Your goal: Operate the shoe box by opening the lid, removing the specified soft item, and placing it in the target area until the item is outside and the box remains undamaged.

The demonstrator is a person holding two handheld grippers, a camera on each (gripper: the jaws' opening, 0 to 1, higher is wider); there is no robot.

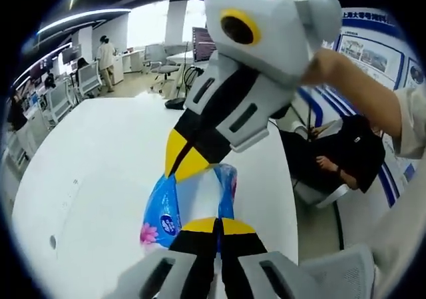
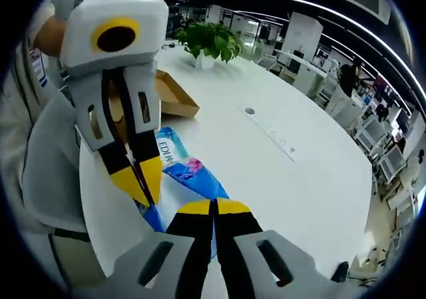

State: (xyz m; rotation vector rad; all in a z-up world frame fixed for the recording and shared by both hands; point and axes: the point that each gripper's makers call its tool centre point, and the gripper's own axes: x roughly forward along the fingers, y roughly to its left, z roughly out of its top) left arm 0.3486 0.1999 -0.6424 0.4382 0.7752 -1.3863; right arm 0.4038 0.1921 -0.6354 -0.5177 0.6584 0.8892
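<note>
A large white table point(image 1: 100, 172) spreads under both grippers, running off toward an open office with desks and chairs point(image 1: 63, 92) in the left gripper view. In the right gripper view the same table point(image 2: 293, 179) carries a brown cardboard shoe box point(image 2: 170, 96) lying open near its edge, with a potted green plant point(image 2: 210, 42) farther back and a small round port point(image 2: 249, 111) set into the tabletop.

The soft item is a blue plastic tissue pack point(image 1: 166, 209) with a pink flower print, out of the box and stretched between the two grippers just above the table. Its long axis runs from one gripper to the other: in the right gripper view the tissue pack point(image 2: 190, 169) reaches from the near jaws up and left toward the opposite tool, its printed face turned upward.

The left gripper point(image 1: 217, 227) has its yellow-tipped jaws pressed together on the near end of the pack. The right gripper point(image 1: 188, 162) comes down from above in that view, a person's hand point(image 1: 333, 66) behind it, its jaws pinched on the far end. In the right gripper view the right gripper point(image 2: 214, 208) has its jaws closed on one end, and the left gripper point(image 2: 141, 182) nips the other.
</note>
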